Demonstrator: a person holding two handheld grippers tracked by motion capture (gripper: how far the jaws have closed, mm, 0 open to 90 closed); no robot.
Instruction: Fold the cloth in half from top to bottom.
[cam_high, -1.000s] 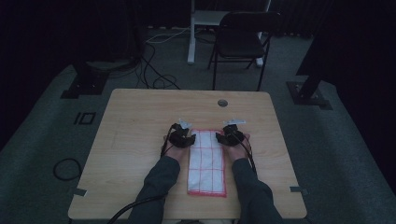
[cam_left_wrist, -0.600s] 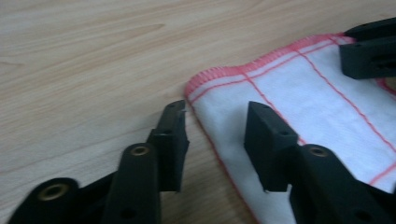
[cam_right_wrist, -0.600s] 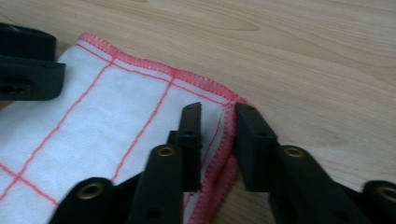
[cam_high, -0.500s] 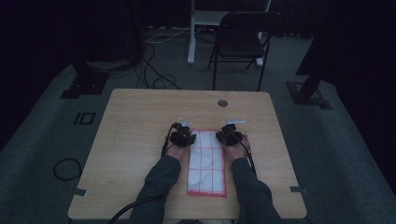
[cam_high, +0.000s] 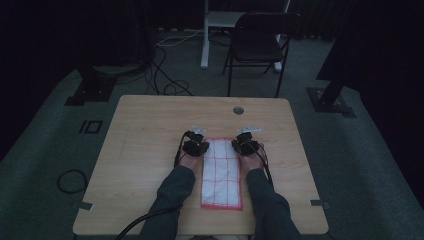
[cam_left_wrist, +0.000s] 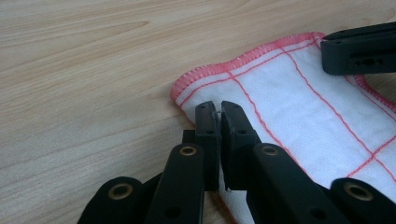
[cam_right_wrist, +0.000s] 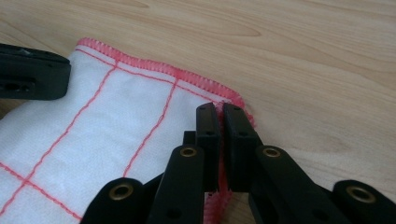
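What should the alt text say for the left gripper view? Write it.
The left gripper has its two black jaws, which have just been closing, pinched shut on the near corner of a white cloth with red stitching, lying on a wooden table. The right gripper enters at upper right.

Your forearms come up from the bottom edge of the high view, side by side and nearly parallel. Your left gripper (cam_high: 195, 146) sits just left of centre, your right gripper (cam_high: 245, 144) just right of it, level with each other. Both sets of jaws have just been closing and now pinch cloth edge.
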